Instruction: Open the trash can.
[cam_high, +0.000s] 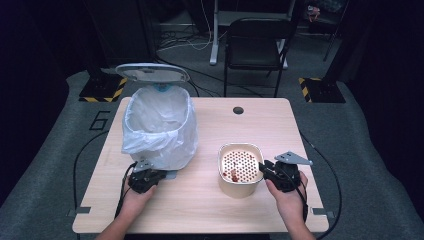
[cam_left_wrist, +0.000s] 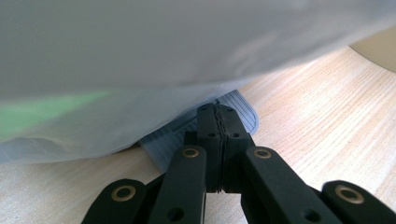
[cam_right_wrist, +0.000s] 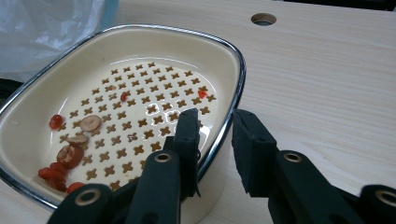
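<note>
One readable sign: a figure on the floor mat

A large dark "6" (cam_high: 100, 120) is marked on the grey floor mat (cam_high: 55, 150), past the left edge of the bench (cam_high: 210, 200) and well beyond the left hand-held gripper (cam_high: 159, 174), farther from the person and off to that gripper's left. Beyond the digit lies a black plate with yellow and black warning stripes (cam_high: 102, 90), and a matching striped plate (cam_high: 320, 90) lies far beyond the right hand-held gripper (cam_high: 263, 168); neither carries letters. Nothing else in the high view or in either gripper view bears a word, brand or number that can be read.
</note>
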